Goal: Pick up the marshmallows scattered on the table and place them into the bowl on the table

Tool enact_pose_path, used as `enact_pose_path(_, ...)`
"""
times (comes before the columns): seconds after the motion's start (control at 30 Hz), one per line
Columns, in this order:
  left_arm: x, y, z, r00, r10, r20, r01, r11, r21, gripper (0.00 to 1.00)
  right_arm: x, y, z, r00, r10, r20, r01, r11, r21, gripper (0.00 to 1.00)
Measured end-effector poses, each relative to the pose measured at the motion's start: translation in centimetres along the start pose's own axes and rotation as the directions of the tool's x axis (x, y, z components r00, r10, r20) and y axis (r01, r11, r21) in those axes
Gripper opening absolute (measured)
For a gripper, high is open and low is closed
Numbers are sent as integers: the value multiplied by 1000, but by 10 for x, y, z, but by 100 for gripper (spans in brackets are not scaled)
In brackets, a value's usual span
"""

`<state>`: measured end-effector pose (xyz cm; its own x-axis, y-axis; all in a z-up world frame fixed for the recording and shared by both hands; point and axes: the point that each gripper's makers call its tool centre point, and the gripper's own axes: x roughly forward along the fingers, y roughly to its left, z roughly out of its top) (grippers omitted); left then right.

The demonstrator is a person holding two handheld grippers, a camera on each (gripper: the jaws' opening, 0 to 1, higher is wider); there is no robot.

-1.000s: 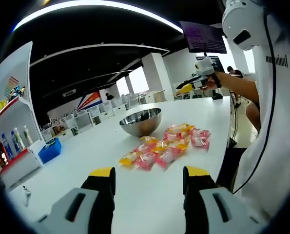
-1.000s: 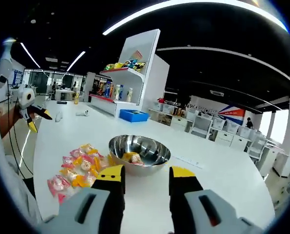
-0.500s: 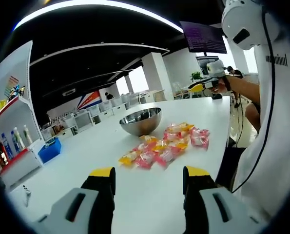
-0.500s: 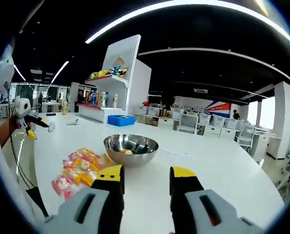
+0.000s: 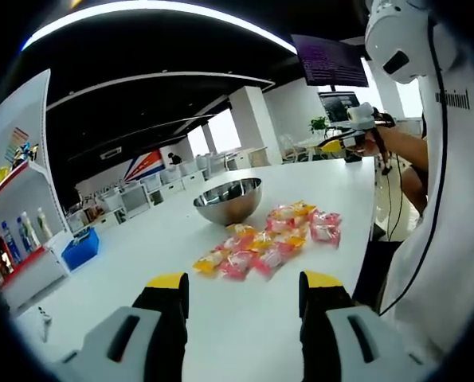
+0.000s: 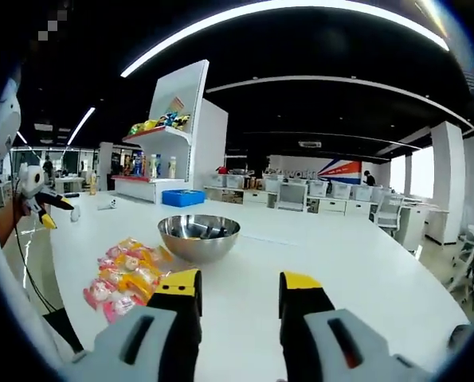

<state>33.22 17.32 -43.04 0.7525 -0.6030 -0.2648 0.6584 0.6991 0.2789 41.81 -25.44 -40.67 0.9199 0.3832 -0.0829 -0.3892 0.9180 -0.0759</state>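
Lowered since a second ago, the right tool (image 6: 235, 290) now sees the shiny steel bowl (image 6: 198, 235) side-on. Both tools, left tool (image 5: 241, 290) included, gape wide and empty. Crinkly wrapped marshmallows (image 5: 268, 239) lie heaped on the white table (image 5: 221, 318) beside the bowl.

- We see a white table (image 5: 221, 318) carrying a steel bowl (image 5: 228, 200).
- Wrapped marshmallows (image 5: 268, 239) lie clustered beside it, toward the person's edge.
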Motion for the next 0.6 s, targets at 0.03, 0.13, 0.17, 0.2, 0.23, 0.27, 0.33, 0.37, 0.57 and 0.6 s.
enact_pose_path(0.03,0,0,0,1000,-1,0,1,1000,1,56,-1,-1,0,1000,-1,0,1,1000,3,38)
enact_pose_path(0.13,0,-1,2,1000,-3,0,3,1000,4,56,-3,-1,0,1000,-3,3,3,1000,6,38)
enact_pose_path(0.17,1,-1,2,1000,-3,1,3,1000,4,56,-4,-2,0,1000,-5,4,5,1000,6,38)
enact_pose_path(0.2,1,-2,3,1000,-3,2,3,1000,4,56,-5,-2,1,1000,-7,5,7,1000,6,38)
enact_pose_path(0.23,1,-2,3,1000,-2,2,2,1000,5,56,-6,-2,1,1000,-8,6,8,1000,5,38)
enact_pose_path(0.27,1,-2,3,1000,-1,2,1,1000,4,56,-6,-3,2,1000,-9,8,9,1000,5,38)
enact_pose_path(0.33,1,-2,3,1000,1,4,-1,1000,6,56,-7,-3,4,1000,-10,14,10,1000,5,38)
enact_pose_path(0.37,1,-2,3,1000,1,6,-1,1000,7,56,-7,-3,4,1000,-12,16,12,1000,3,39)
enact_pose_path(0.57,1,-2,3,1000,-1,15,1,1000,6,56,-13,-8,6,999,-25,20,25,1000,0,39)
enact_pose_path(0.6,2,-3,4,1000,-5,17,5,1000,7,56,-15,-8,7,999,-29,20,29,1000,-3,39)
